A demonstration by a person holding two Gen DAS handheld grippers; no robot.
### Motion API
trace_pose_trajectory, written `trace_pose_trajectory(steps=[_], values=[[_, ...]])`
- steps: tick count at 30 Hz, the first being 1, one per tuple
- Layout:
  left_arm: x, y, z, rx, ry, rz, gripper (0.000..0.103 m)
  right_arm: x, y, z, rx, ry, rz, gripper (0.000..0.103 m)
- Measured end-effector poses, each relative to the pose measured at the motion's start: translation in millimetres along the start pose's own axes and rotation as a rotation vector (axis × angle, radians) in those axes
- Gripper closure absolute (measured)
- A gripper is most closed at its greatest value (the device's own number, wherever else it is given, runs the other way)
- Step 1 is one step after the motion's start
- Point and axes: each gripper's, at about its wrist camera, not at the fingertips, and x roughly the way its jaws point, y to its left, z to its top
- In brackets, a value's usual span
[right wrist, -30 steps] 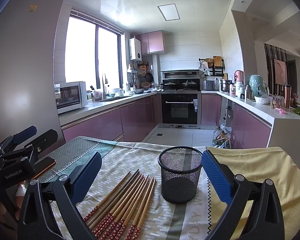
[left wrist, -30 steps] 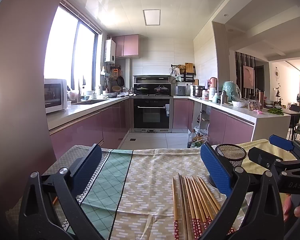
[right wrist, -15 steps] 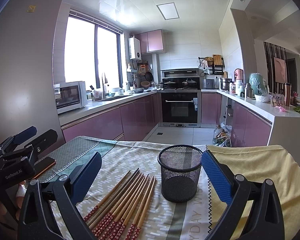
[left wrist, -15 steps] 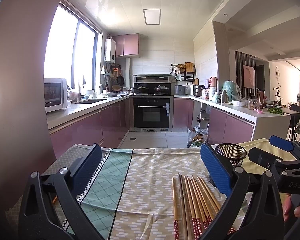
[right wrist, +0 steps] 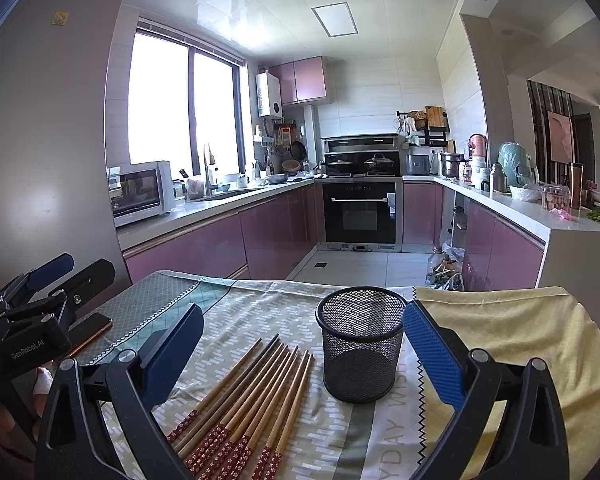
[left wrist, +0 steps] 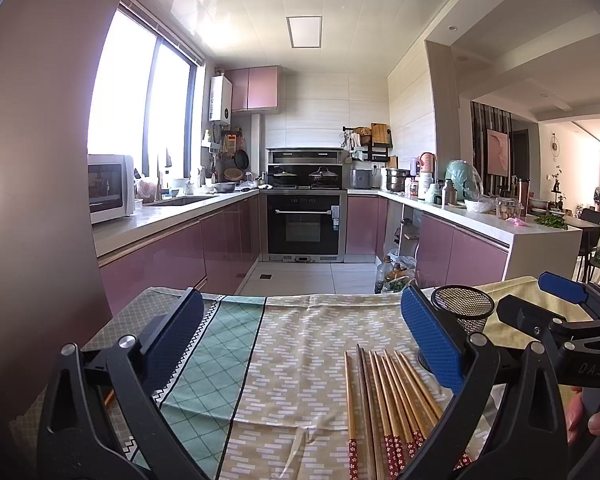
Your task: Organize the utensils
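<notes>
Chopsticks laid out beside one mesh holder, both grippers released

Chopsticks (right wrist: pixel 256 400) lie flat on the tablecloth (right wrist: pixel 260 312), side by side and touching or nearly touching, in one fanned row. The count from the right wrist view is about nine; the row's lower left end is partly hidden behind the near finger, so the exact number cannot be confirmed. Each stick is plain light wood along most of its length, with a red end section carrying a small pale flower pattern. One stick near the left of the row looks darker than the others. The red ends point toward the camera at 6 to 7 o'clock; the bare tips point away at about 1 o'clock.

One black wire-mesh holder (right wrist: pixel 361 344) stands upright on the cloth just beside the row, at 3 o'clock from the tips, apart from them. Nothing shows inside it.

In the left wrist view the same chopsticks (left wrist: pixel 384 400) lie at 5 o'clock in the frame, with the holder (left wrist: pixel 462 312) beyond them at 3 o'clock, partly hidden behind the blue finger pad.

Two grippers are present. The right gripper (right wrist: pixel 302 354) has its jaws spread wide, with the row and the holder between the finger lines; it grasps nothing. The left gripper (left wrist: pixel 302 344) is likewise released over bare cloth, with the chopsticks near its right finger.

One dark phone (right wrist: pixel 90 332) lies on the cloth at 9 o'clock.
</notes>
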Motion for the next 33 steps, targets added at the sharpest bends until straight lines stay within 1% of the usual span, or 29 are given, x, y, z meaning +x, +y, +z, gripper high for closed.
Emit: trace_pose_trajectory(steps=[12,18,21,25,28,30,31,33], values=[[1.3,-1.3,-1.7,0.003,0.004,-0.003,0.006,1.5,-0.6,-1.6,0.004,0.006,0.008,0.006],[4.3,-2.9,-4.2,0.007,0.011,-0.008,0.006,3.3,-2.1,-3.5,0.006,0.025,0.018,0.006],[10.2,-1.1,-7.1,0.005,0.036,-0.026,0.006,5.4,-3.2,-5.8,0.009,0.045,0.024,0.006],[28.3,-4.3,-12.4,0.036,0.119,-0.041,0.006,13.3,-6.3,-9.5,0.007,0.098,0.027,0.006],[48.3,-6.2,-22.1,0.069,0.207,-0.072,0.006,25.6,-8.2,-17.7,0.004,0.172,0.028,0.007],[62.6,-7.4,-30.6,0.091,0.266,-0.077,0.006,38.1,-9.2,-25.4,0.002,0.246,0.037,0.016],[70.0,-7.6,-35.3,0.098,0.295,-0.084,0.009,44.1,-8.6,-28.7,0.000,0.282,0.042,0.018],[84.6,-7.8,-44.8,0.104,0.358,-0.102,0.013,57.5,-7.8,-37.9,-0.008,0.358,0.046,0.027]])
